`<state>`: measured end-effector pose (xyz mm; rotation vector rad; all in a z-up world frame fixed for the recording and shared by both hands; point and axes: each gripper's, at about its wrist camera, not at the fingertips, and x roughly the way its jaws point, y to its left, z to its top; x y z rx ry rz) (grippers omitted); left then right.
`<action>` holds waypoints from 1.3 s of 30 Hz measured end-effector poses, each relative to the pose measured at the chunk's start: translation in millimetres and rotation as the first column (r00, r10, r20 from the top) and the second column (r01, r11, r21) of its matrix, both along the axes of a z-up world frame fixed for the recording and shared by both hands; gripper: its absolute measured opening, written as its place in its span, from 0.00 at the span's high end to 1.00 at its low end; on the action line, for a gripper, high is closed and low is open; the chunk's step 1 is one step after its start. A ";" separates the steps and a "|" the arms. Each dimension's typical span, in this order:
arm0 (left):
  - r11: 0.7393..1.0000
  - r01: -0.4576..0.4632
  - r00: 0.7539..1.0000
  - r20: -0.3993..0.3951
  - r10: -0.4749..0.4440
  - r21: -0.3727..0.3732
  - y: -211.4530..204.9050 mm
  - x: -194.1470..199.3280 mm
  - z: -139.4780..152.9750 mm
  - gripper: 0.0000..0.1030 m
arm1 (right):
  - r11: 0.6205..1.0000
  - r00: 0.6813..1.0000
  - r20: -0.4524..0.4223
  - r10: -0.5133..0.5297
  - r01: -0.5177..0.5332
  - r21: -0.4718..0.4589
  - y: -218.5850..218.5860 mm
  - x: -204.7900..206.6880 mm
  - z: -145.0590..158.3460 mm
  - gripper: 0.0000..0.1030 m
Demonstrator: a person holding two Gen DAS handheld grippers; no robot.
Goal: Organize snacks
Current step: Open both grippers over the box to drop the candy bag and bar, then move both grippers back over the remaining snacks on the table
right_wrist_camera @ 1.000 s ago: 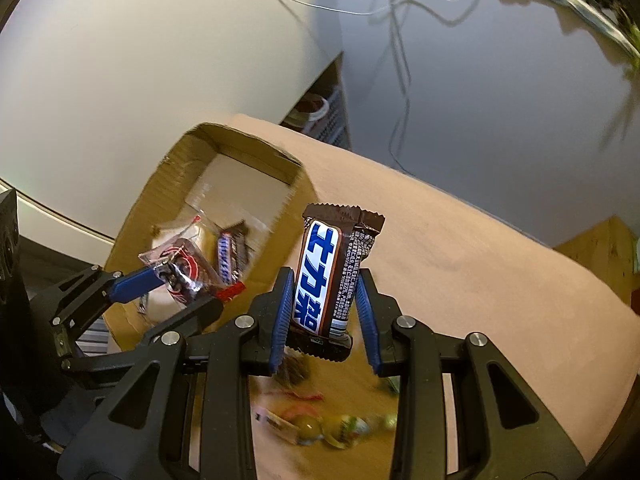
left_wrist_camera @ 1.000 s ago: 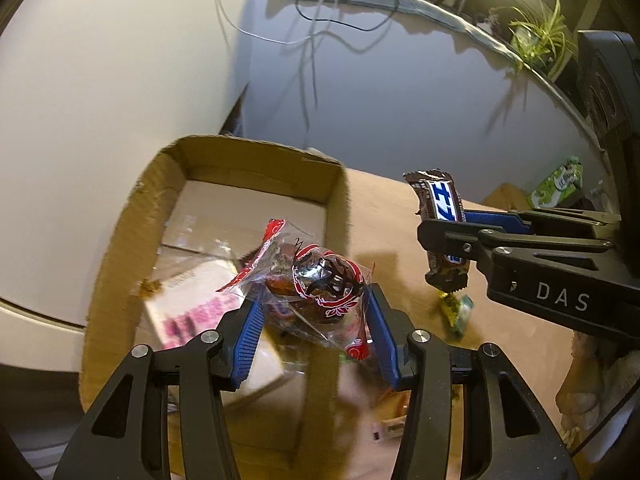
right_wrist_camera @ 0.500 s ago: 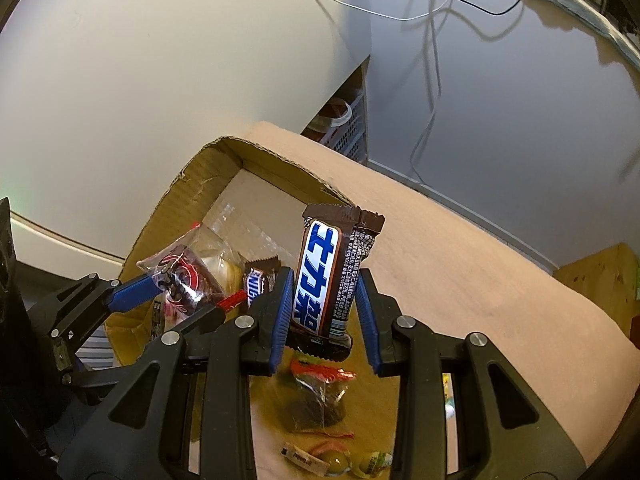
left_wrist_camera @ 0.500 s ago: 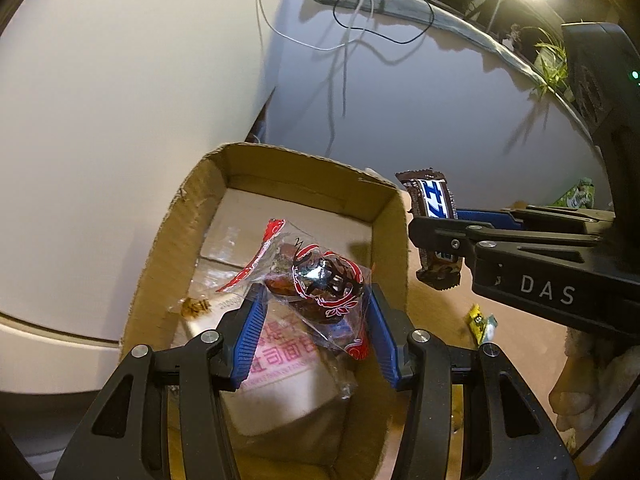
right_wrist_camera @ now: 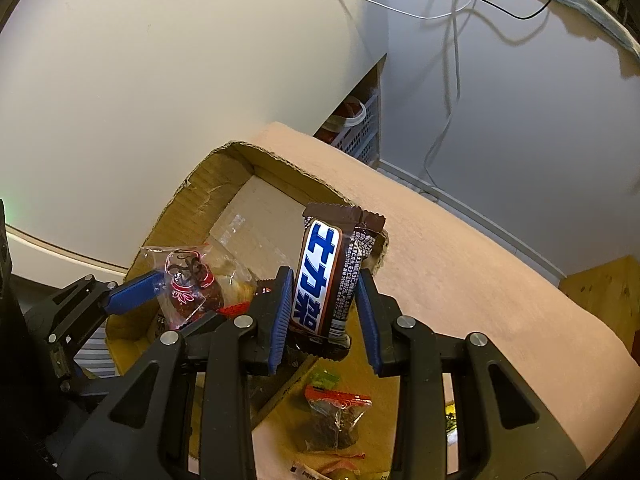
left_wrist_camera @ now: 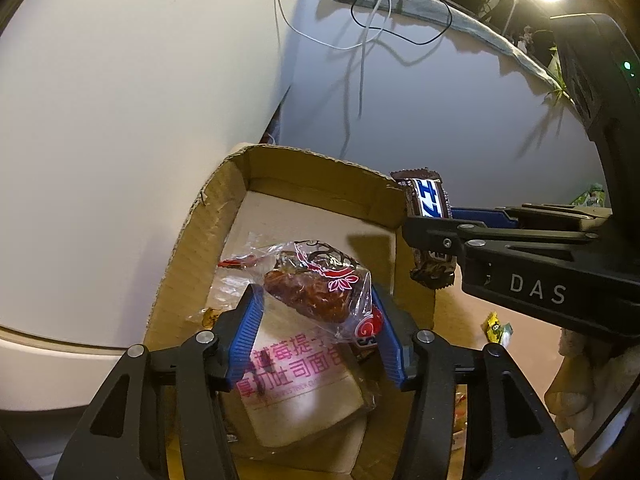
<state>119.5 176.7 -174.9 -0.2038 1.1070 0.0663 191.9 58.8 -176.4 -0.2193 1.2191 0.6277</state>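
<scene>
Pale matte walls with dangling white and black cables (left_wrist_camera: 362,40) back a desk (right_wrist_camera: 472,280) covered in peach-coloured felt-like cloth, where an open corrugated cardboard box (left_wrist_camera: 188,240) with ragged edges sits. Left hand-held gripper (left_wrist_camera: 316,320) hangs over the box with its ribbed blue pads spread, a crinkly clear packet of dark dried fruit (left_wrist_camera: 316,284) resting loosely between them above a flat bread bag (left_wrist_camera: 300,392) printed in pink. Right hand-held gripper (right_wrist_camera: 324,312) pinches a glossy brown rectangular chocolate bar (right_wrist_camera: 326,276) upright at the box's near corner, while another clear fruit packet (right_wrist_camera: 334,420) lies on the desk below.
</scene>
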 end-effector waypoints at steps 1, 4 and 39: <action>1.000 -0.002 1.000 -0.002 0.002 0.000 0.3 0.4 -0.2 0.48 | 1.000 1.000 -0.002 0.002 -0.002 0.001 0.6 0.4 -0.5 0.68; 1.000 -0.003 1.000 -0.005 0.003 0.004 0.2 2.1 -0.7 0.48 | 1.000 1.000 0.000 0.002 -0.002 0.001 0.9 1.4 -0.4 0.67; 0.997 0.079 0.997 -0.001 -0.079 -0.025 -56.5 -39.1 13.9 0.47 | 0.992 0.992 0.017 -0.123 0.124 -0.003 -127.0 -21.8 15.6 0.38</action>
